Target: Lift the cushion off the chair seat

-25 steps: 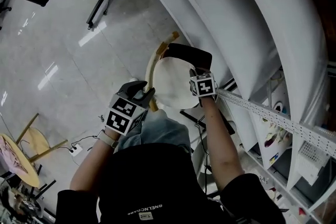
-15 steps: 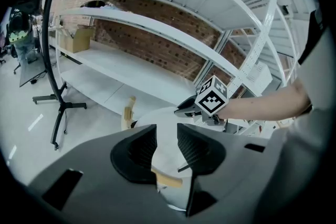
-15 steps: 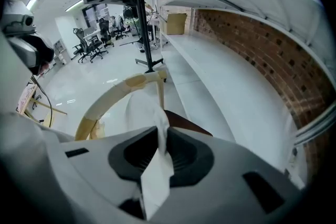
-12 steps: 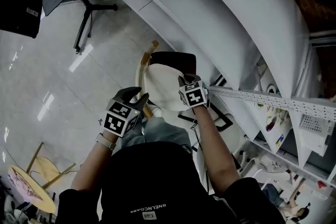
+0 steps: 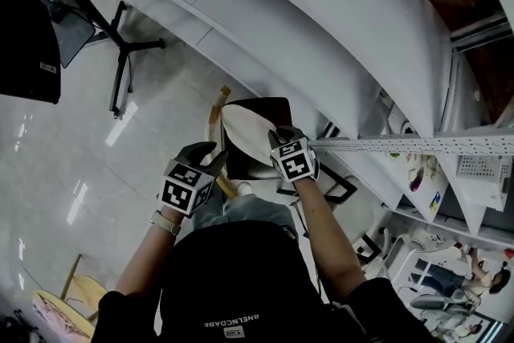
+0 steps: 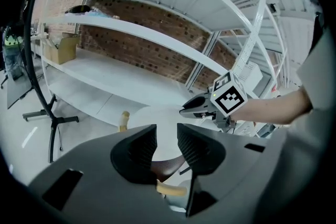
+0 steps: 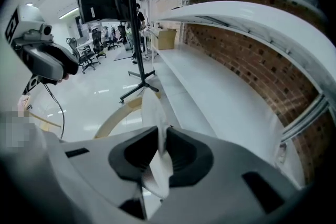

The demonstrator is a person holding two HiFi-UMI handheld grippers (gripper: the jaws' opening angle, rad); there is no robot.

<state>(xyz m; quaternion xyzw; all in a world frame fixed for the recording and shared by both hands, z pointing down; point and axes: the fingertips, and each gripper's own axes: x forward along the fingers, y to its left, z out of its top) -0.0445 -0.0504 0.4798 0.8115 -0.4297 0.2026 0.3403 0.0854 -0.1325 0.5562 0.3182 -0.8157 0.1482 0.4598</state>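
Observation:
The white round cushion (image 5: pixel 243 128) stands tilted on edge above the dark brown chair seat (image 5: pixel 259 166). My right gripper (image 5: pixel 279 136) is shut on the cushion's near rim; in the right gripper view the thin white edge (image 7: pixel 153 113) runs up between the closed jaws (image 7: pixel 160 152). My left gripper (image 5: pixel 210 154) hangs open by the chair's left side and holds nothing. In the left gripper view its jaws (image 6: pixel 167 145) stand apart, with the cushion (image 6: pixel 167 122) and the brown seat (image 6: pixel 166 168) beyond them and the right gripper (image 6: pixel 207 106) on the cushion's far side.
The chair's pale wooden back rail (image 5: pixel 215 113) curves along the seat's left. White shelving (image 5: pixel 337 36) rises close behind and to the right. A dark monitor on a wheeled stand (image 5: pixel 32 28) is at the far left; a small wooden stool (image 5: pixel 60 309) sits at lower left.
The right gripper has risen with the cushion's rim, tipping the cushion from flat to steeply tilted and baring the dark seat. The left gripper has shifted slightly and stayed open.

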